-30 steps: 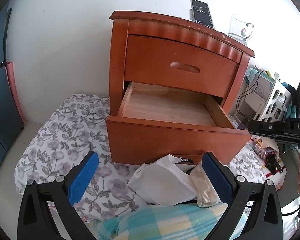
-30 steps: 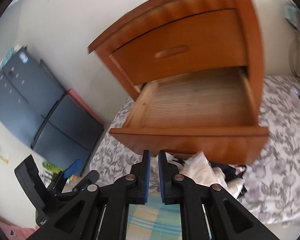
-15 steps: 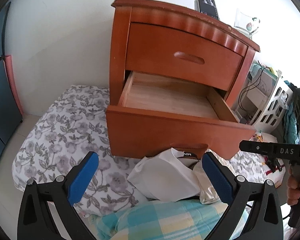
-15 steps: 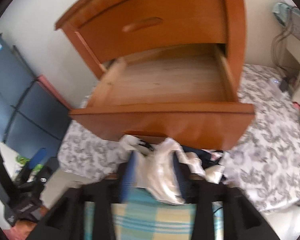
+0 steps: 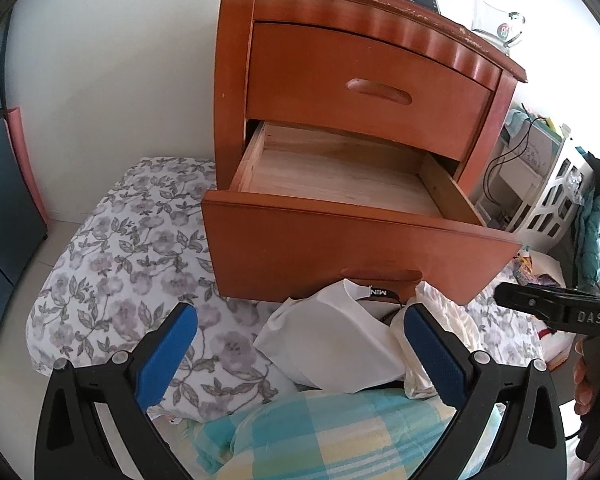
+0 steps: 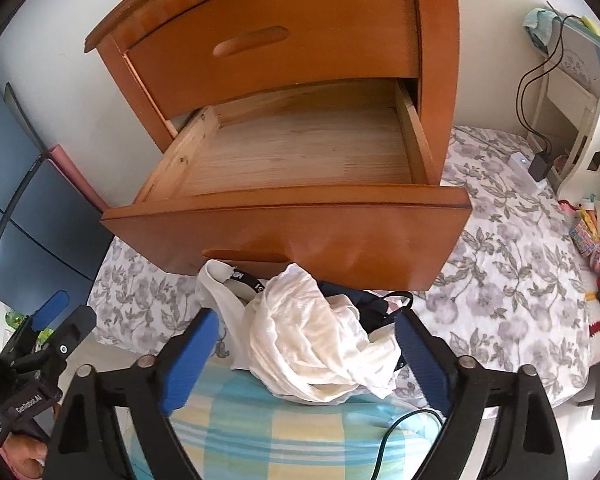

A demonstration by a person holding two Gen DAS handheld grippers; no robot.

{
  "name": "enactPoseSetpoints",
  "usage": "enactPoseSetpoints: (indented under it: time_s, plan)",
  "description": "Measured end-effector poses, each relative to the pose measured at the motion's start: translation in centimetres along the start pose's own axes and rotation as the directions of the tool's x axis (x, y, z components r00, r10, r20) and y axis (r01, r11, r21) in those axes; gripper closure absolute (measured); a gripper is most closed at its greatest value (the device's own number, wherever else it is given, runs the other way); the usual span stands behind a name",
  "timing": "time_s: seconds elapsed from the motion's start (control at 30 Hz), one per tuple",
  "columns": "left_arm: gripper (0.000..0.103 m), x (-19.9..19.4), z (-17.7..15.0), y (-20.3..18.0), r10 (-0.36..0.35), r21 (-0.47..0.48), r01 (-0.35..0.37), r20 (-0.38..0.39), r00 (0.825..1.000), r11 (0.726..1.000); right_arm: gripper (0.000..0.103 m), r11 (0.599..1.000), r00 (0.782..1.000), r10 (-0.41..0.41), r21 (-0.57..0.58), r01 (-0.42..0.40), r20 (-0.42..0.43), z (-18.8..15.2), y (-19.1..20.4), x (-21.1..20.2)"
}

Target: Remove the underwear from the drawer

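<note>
Bedroom floor, floral-print bedding spread under a wooden nightstand, and its lower drawer stands pulled out with bare wood inside, nothing left that I can see. Underwear sits in a crumpled pile of white and dark pieces just in front of the drawer face. Right gripper has just been opening; its jaws straddle the cream piece wide apart, pads clear of it. Left gripper gapes wide too, holding nothing. Looks essentially finished; perhaps only closing the drawer remains.
</note>
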State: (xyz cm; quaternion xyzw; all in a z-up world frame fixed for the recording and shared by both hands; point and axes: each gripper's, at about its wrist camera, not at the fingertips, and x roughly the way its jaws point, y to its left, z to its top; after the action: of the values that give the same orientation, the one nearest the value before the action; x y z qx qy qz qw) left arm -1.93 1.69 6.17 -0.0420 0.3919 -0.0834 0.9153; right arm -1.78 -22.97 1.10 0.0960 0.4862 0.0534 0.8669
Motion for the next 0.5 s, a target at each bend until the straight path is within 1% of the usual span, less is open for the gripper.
enactPoseSetpoints:
  time_s: [0.03,0.1,0.17,0.23,0.5]
  plan:
    - [0.000,0.1,0.0,0.0,0.005,-0.003,-0.005,0.001,1.000,1.000,0.000,1.000,1.000,-0.002,0.000,0.002,0.002,0.0,-0.1,0.0]
    - [0.000,0.2,-0.1,0.2,0.015,-0.009,-0.015,0.000,1.000,1.000,0.000,1.000,1.000,-0.010,-0.001,0.010,0.013,-0.2,-0.3,-0.1]
    - [0.000,0.6,-0.1,0.1,0.041,0.000,-0.041,-0.024,0.999,0.999,0.000,1.000,1.000,-0.016,0.001,0.016,0.015,-0.4,-0.6,-0.1]
    - [0.000,0.8,-0.2,0.1,0.056,0.007,-0.055,-0.029,0.998,0.998,0.000,1.000,1.000,-0.020,0.008,0.020,0.019,-0.5,-0.9,-0.2]
    - [0.000,-0.1,-0.3,-0.4,0.051,0.026,-0.051,0.001,0.999,0.998,0.000,0.999,0.999,-0.026,0.019,0.026,0.032,-1.2,-1.5,-0.7]
